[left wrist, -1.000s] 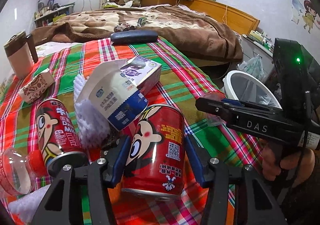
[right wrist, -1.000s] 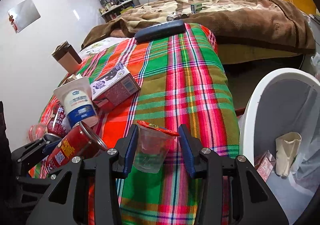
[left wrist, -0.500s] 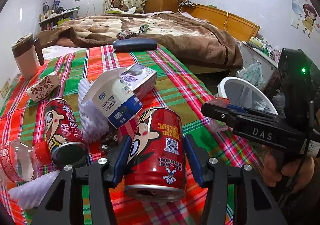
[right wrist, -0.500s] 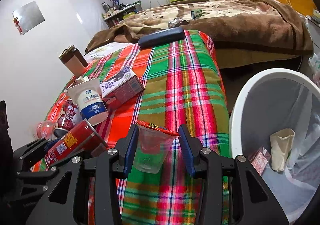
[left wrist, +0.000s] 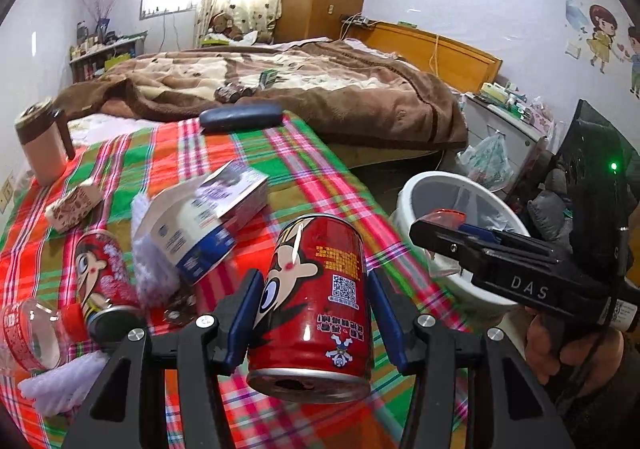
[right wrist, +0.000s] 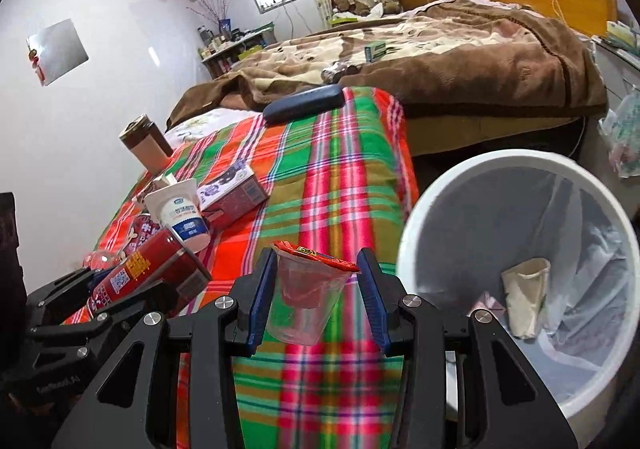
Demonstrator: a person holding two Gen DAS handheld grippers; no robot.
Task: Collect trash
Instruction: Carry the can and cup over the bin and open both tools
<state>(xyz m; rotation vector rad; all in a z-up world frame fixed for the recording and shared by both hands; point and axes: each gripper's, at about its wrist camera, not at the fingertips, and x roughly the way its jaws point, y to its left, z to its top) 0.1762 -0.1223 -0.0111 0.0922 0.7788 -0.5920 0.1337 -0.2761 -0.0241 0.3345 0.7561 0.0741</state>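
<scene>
Two pieces of trash are in my grips at once: my left gripper (left wrist: 316,313) is clamped on a red can (left wrist: 316,301), held with its long axis roughly along the fingers and its opened end toward the camera, and my right gripper (right wrist: 316,297) pinches a clear plastic cup (right wrist: 306,301) with a torn red foil lid, upright between the pads. What matters for the drop is the white bin (right wrist: 424,233), which stands on the floor just off the edge of the plaid blanket (right wrist: 352,177), to the right of both tools. My right hand is clearly the nearer one, with the open mouth just beside its fingers; the left has to cross farther over the blanket edge. Inside the bin I see a liner and a crumpled paper cup (right wrist: 526,295). More trash lies behind on the blanket: a second red can (left wrist: 102,277), a yogurt carton (right wrist: 180,215), a small box (right wrist: 234,195). Beyond is a bed with a brown blanket (left wrist: 280,89).
</scene>
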